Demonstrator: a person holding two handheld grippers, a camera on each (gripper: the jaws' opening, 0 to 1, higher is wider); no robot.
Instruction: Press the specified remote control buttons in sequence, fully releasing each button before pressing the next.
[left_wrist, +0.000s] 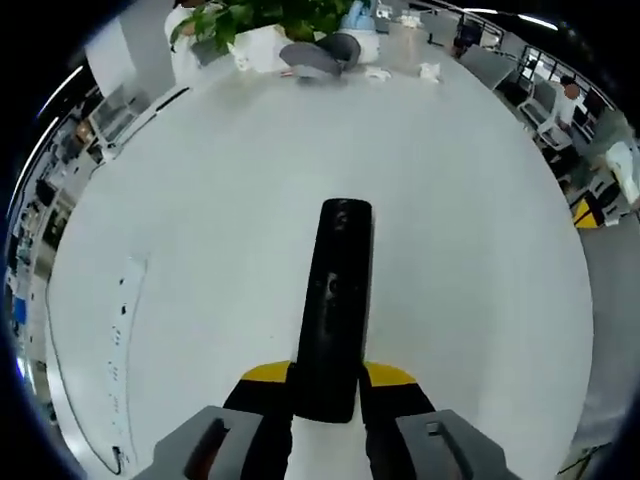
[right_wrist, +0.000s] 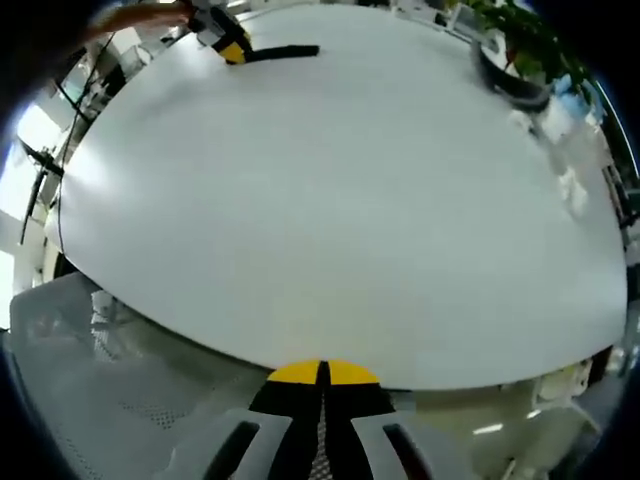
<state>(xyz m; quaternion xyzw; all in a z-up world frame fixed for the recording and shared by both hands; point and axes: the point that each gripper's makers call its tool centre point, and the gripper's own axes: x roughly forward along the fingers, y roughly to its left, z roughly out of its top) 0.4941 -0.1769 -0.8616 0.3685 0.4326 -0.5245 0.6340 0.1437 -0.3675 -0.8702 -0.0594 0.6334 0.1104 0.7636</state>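
Note:
A long black remote control (left_wrist: 335, 300) lies lengthwise over the white table (left_wrist: 200, 200), pointing away from me. My left gripper (left_wrist: 328, 378) is shut on its near end, one yellow-tipped jaw on each side. In the right gripper view the same remote (right_wrist: 288, 50) and the left gripper (right_wrist: 228, 44) sit far off at the table's top left, with a person's hand (right_wrist: 140, 15) behind them. My right gripper (right_wrist: 322, 373) hovers at the near table edge, its yellow tips closed together on nothing.
A potted plant (left_wrist: 250, 15), a dark curved object (left_wrist: 320, 55) and crumpled white papers (left_wrist: 428, 70) sit at the far side of the table. A white power strip (left_wrist: 122, 320) lies at the left. Grey mesh seating (right_wrist: 110, 400) stands below the near table edge (right_wrist: 200, 335).

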